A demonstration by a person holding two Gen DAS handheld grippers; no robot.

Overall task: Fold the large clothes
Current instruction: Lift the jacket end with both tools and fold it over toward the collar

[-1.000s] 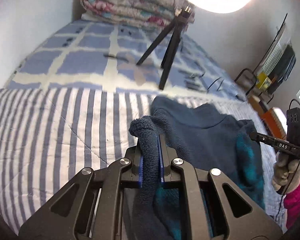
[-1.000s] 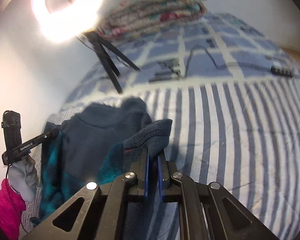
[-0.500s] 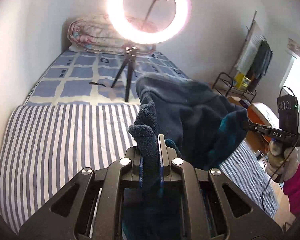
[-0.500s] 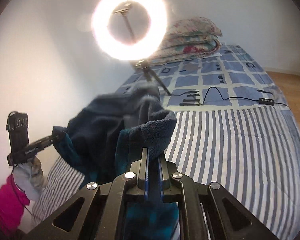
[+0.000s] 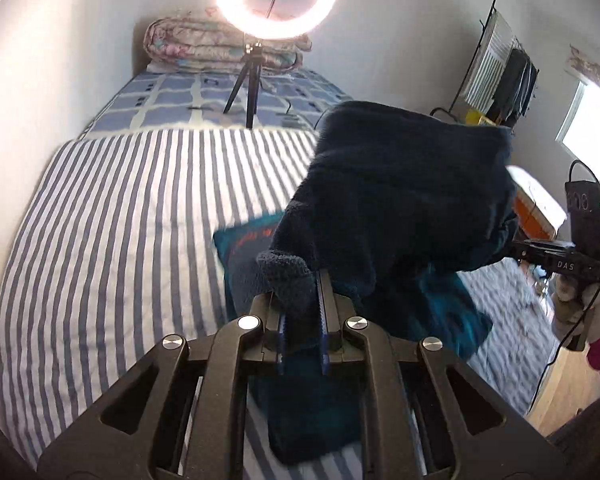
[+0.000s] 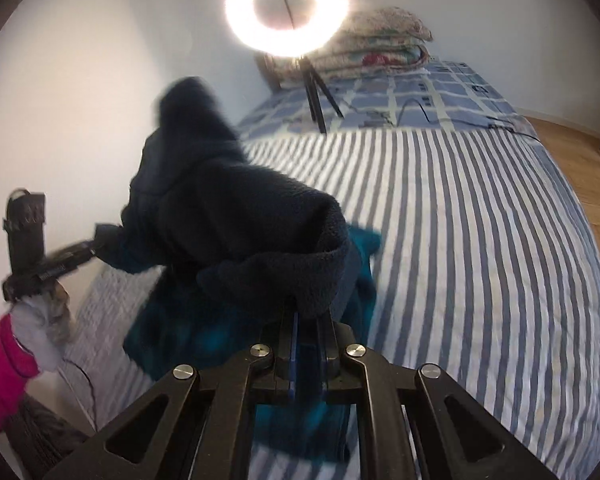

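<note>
Left wrist view: left gripper (image 5: 302, 296) clamped, jaws closed on a thick rolled hem of the dark fleece garment (image 5: 404, 204). Garment lifted clear above the striped sheet (image 5: 112, 220), navy outer face billowing up, teal lining (image 5: 448, 308) hanging beneath, a teal corner trailing just above the bed. Right gripper (image 5: 508, 246) at the far edge, pinching the opposite corner.

Right wrist view: right gripper (image 6: 306, 312) likewise shut on a bunched fold of the same fleece, cloth draped over the jaws and blurred. Ring light (image 6: 286, 8) on its tripod and folded quilt (image 6: 376, 46) well beyond, near the head of the bed.

Judged from this: soft, plush, bulky, fairly light but floppy; no stiffness, so sagging between grips likely. Not slippery; pile grips well. Best taken at hem corners or shoulder seams, pulled taut and apart before laying flat.
</note>
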